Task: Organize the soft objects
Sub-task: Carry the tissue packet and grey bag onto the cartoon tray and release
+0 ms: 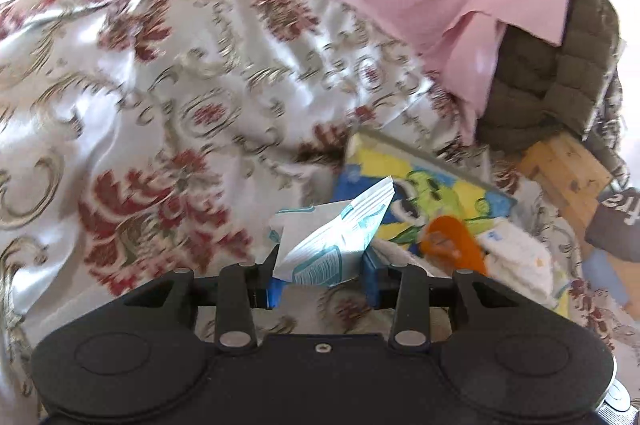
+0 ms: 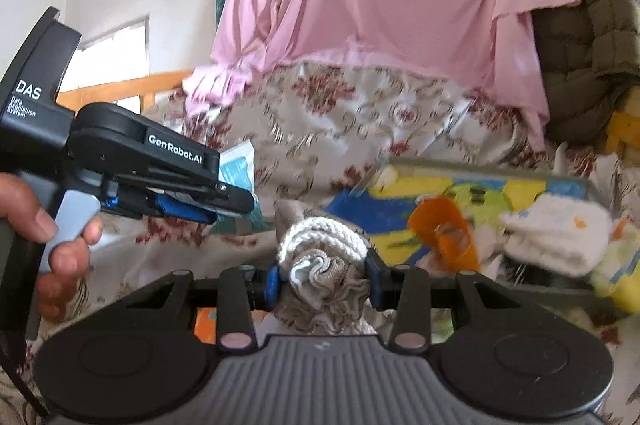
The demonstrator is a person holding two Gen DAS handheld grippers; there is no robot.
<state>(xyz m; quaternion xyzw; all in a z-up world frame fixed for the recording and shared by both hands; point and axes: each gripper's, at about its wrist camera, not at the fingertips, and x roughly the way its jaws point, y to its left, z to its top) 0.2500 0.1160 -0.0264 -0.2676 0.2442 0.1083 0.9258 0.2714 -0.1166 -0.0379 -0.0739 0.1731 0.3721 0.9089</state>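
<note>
Packet (image 1: 336, 245) in left tongs (image 1: 324, 281), tip up-right

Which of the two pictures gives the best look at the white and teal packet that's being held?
The left wrist view: the white and teal packet sits front and centre between the left gripper's blue pads, its print facing the camera. The right wrist view shows only a teal edge of it behind that gripper's side.

light: bright daylight | glare: satin sheen | blur: motion-smeared | edges: fisheye-warped
</note>
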